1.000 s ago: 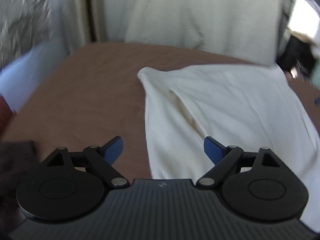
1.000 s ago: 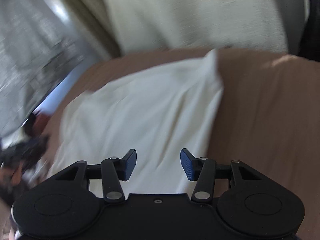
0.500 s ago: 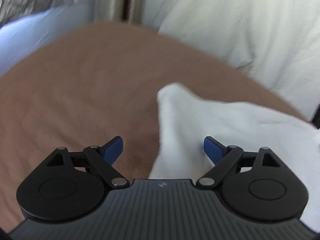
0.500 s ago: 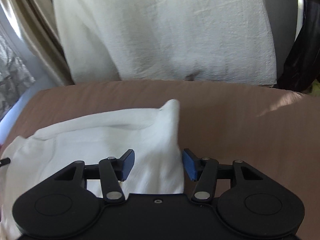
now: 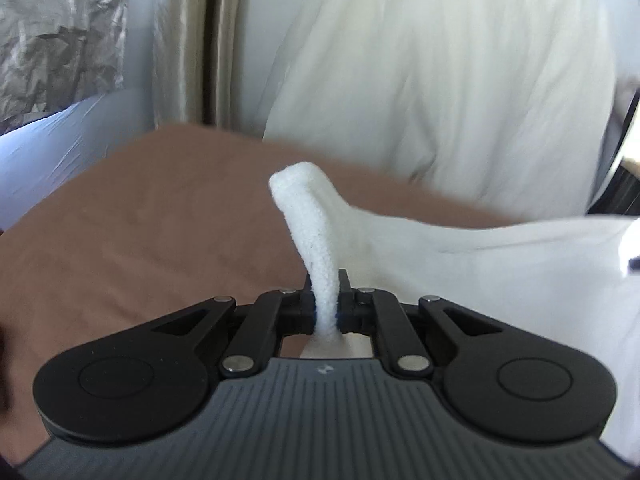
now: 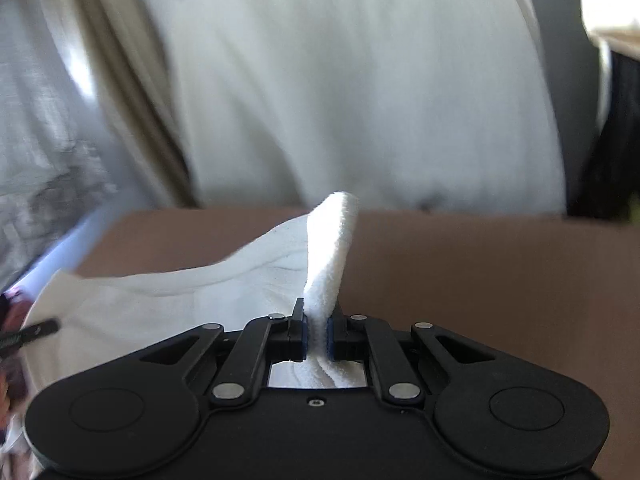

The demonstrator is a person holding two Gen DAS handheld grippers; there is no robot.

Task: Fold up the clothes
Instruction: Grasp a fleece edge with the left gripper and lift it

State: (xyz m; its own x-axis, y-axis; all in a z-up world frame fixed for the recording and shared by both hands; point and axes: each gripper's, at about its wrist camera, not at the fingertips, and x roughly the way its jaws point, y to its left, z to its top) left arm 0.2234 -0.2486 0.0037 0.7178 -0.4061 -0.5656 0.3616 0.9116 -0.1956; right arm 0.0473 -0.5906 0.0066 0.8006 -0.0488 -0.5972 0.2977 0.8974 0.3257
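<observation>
A white fleecy garment (image 5: 500,264) lies on a brown bed cover (image 5: 140,232). My left gripper (image 5: 327,304) is shut on the garment's left corner, which stands up between the jaws in a narrow pinch. In the right wrist view my right gripper (image 6: 317,334) is shut on the opposite corner of the same garment (image 6: 160,304), which rises in a peak from the jaws. The cloth spreads flat between the two grippers.
A large white pillow or duvet (image 5: 440,80) stands at the far edge of the bed; it also shows in the right wrist view (image 6: 360,80). A beige curtain (image 5: 188,40) and silvery foil (image 5: 56,32) are at the back left. Dark items (image 6: 12,340) lie at the left edge.
Both grippers were open over the garment's corners. They have moved down and forward and closed, each pinching a corner, and the corners now stand lifted.
</observation>
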